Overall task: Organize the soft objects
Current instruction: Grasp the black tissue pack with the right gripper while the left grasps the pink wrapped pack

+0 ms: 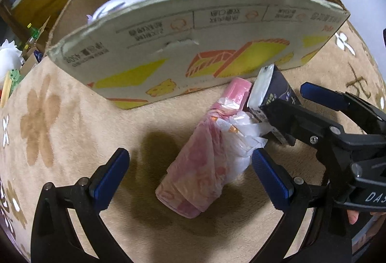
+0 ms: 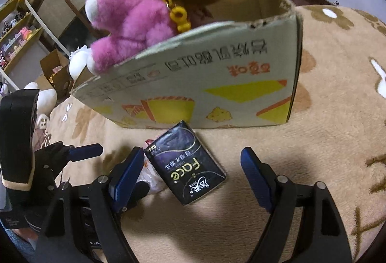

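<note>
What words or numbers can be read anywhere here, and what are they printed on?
"Face": gold letters, upside down, on the dark navy tissue pack; the Chinese lines beside it are too small to read.
"450g": upside down on the printed cardboard box; its other small Chinese lines are blurred.
Large upside-down Chinese characters on that box, right wrist view: not legible to me.
"DAS", cut off: on the black right gripper.

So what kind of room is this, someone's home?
Probably a home living room or bedroom: a plush flower-patterned rug, a cardboard box of stuffed toys, and shelves crowded with small figures.
</note>
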Action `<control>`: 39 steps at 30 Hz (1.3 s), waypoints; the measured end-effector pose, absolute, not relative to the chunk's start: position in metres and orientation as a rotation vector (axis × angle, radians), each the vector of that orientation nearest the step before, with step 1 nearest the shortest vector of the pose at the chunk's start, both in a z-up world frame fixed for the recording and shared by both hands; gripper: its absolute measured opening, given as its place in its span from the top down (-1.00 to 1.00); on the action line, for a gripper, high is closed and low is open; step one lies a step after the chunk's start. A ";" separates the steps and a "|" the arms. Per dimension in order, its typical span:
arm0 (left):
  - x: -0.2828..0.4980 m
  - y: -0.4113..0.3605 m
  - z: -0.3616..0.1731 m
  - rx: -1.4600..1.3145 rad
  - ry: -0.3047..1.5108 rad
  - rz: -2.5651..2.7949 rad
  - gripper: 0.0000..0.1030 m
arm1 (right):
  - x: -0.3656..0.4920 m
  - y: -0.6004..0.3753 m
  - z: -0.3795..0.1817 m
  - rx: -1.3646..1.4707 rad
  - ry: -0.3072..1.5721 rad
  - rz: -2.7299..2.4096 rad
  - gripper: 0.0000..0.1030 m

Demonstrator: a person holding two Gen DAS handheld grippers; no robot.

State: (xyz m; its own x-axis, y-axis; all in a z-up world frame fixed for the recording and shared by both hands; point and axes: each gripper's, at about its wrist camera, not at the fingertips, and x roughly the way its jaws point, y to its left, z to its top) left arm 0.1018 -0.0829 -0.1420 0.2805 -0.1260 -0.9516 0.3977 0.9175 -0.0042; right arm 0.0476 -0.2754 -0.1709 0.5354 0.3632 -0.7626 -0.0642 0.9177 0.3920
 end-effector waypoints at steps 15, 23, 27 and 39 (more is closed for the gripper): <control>0.102 -0.093 -0.159 0.293 1.222 -0.372 -0.76 | 0.054 -0.270 -0.188 0.323 1.029 0.234 -0.20; 0.087 -0.113 -0.161 0.371 1.170 -0.460 -0.10 | 0.050 -0.273 -0.184 0.310 1.009 0.215 -0.15; 0.087 -0.108 -0.158 0.327 1.192 -0.469 -0.03 | 0.044 -0.281 -0.176 0.319 0.985 0.205 -0.12; 0.079 -0.075 -0.155 0.204 1.237 -0.416 0.12 | 0.027 -0.294 -0.158 0.341 0.938 0.200 -0.11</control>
State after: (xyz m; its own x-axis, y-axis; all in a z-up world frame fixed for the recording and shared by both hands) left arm 0.0790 -0.0753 -0.1548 0.2651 -0.1966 -0.9440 0.4142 0.9073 -0.0726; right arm 0.0274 -0.2936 -0.1584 0.5787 0.3138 -0.7527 -0.0206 0.9284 0.3711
